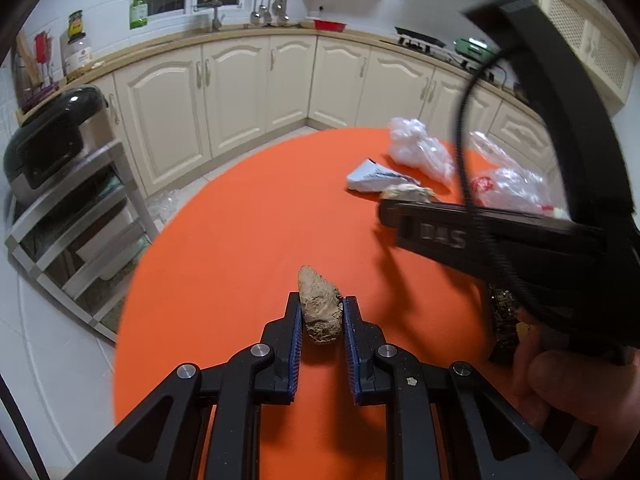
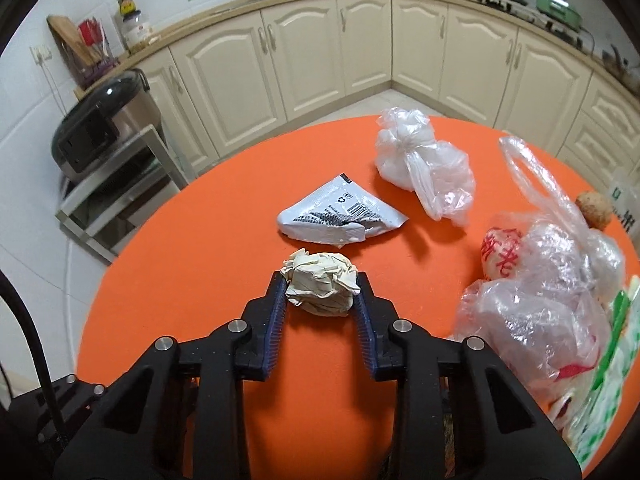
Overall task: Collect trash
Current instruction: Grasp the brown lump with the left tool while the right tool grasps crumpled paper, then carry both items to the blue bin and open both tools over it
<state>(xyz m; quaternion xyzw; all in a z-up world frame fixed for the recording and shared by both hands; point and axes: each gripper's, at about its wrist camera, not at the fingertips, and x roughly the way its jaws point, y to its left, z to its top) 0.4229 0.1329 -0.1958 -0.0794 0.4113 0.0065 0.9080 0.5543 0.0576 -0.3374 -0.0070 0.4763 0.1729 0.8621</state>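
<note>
Left wrist view
Surface: a round orange table (image 1: 248, 240) fills the middle; tiled floor shows beyond its edge.
Room: cream kitchen cabinets (image 1: 240, 80) curve along the back under a wooden counter; a black rice cooker (image 1: 48, 140) sits on a metal rack left of the table.
Left gripper (image 1: 321, 312): its blue pads are clamped against both sides of a brown crumpled wad (image 1: 320, 308), at the table's near part.
In the way: the right gripper (image 1: 390, 210), black and blurred, crosses the right side above the table, with its cable looping upward.
Other things: a white printed wrapper (image 1: 372, 176) and a knotted clear bag (image 1: 420, 148) lie at the far side of the table.
Hard to make out: a second plastic bag is mostly hidden behind the right gripper.

Right wrist view
Surface: the same orange table (image 2: 180, 280), with cabinets (image 2: 320, 48) and the rice cooker (image 2: 100, 128) behind.
Right gripper (image 2: 320, 292): its pads press on both sides of a cream crumpled paper ball (image 2: 320, 284), near the table's middle.
Around the ball: the white wrapper (image 2: 340, 216) lies just beyond it; the knotted clear bag (image 2: 424, 160) farther back right.
Right edge: a loose plastic bag of goods (image 2: 540, 280) with red lettering, partly cut off by the frame.
</note>
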